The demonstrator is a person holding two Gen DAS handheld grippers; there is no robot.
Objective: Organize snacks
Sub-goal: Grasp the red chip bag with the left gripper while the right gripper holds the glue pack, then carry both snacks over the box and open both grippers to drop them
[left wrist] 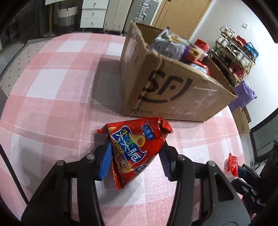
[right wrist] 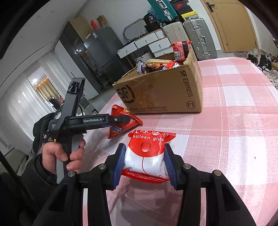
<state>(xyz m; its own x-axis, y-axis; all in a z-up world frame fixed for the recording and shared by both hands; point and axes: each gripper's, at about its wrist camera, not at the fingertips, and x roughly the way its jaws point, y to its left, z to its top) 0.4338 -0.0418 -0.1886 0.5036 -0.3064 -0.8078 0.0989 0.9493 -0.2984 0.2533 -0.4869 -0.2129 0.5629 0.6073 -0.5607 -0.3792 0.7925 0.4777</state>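
A red crisp bag (left wrist: 133, 149) rests on the pink checked tablecloth (left wrist: 52, 90), and my left gripper (left wrist: 134, 140) is shut on it, blue pads pressing both sides. The right wrist view shows that same gripper (right wrist: 127, 119) pinching the crisp bag (right wrist: 121, 121) just in front of the box. My right gripper (right wrist: 144, 147) is shut on a white and red "balloon glue" bag (right wrist: 147, 153), low over the cloth. That bag (left wrist: 232, 164) also peeks in at the left wrist view's right edge. An open cardboard box (left wrist: 173, 90) (right wrist: 156, 93) behind both bags holds several snack packets.
A person's hand (right wrist: 69, 154) grips the left gripper's handle. A shoe rack (left wrist: 232, 57) stands beyond the table's right side. Suitcases (right wrist: 199, 36) and a white drawer unit (left wrist: 93, 13) line the far wall. Checked cloth (right wrist: 234, 121) stretches right of the box.
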